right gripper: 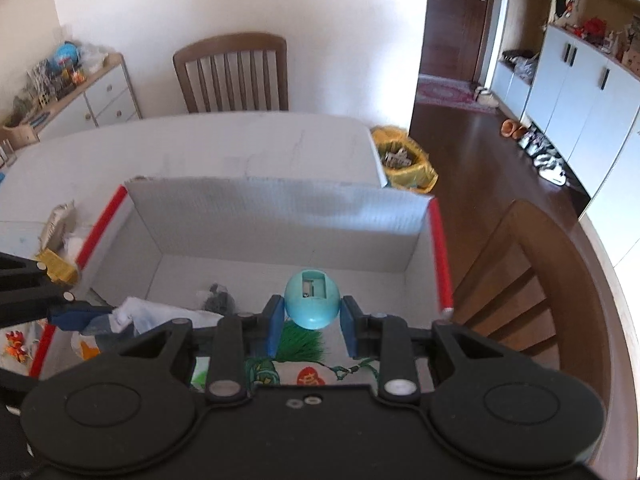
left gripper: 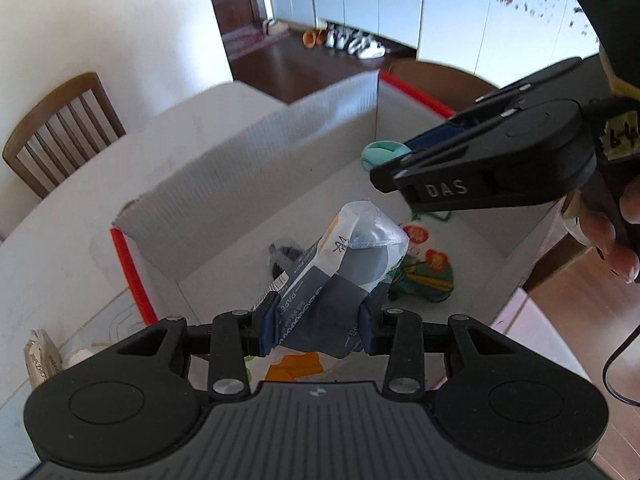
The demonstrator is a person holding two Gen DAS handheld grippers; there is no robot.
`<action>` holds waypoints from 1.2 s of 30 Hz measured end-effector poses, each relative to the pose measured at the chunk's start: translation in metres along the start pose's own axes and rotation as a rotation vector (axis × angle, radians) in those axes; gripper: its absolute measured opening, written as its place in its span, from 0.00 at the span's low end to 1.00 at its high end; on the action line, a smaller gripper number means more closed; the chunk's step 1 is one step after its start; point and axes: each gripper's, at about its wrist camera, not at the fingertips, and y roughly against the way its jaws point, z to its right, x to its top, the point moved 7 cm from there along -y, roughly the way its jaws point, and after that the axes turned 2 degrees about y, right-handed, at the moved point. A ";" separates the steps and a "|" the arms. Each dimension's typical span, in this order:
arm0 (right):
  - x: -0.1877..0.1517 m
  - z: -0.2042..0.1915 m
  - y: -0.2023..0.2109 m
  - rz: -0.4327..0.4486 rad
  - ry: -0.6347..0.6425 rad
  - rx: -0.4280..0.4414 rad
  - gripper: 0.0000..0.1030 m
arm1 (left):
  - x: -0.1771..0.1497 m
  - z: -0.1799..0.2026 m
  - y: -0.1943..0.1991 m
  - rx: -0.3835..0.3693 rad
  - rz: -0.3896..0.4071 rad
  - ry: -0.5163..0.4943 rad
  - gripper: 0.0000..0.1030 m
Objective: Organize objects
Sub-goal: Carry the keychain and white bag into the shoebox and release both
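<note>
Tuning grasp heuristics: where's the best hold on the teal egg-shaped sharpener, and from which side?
Across the widest middle of the teal sharpener, from above the open box. The rounded shell narrows toward both ends, so pads would slip there. The right hand-held gripper grips it that way now.

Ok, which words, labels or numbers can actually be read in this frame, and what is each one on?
"DAS": black right gripper, shut on the teal egg-shaped sharpener.
"PAPE", cut off: grey-and-white tissue pack in the left gripper.
Handwritten yellow tag: unclear.
Pack's small print and barcode: too small.
</note>
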 end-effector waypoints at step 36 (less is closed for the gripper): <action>-0.006 0.016 -0.017 -0.134 -0.094 0.061 0.34 | -0.004 0.000 -0.018 -0.045 -0.076 0.083 0.60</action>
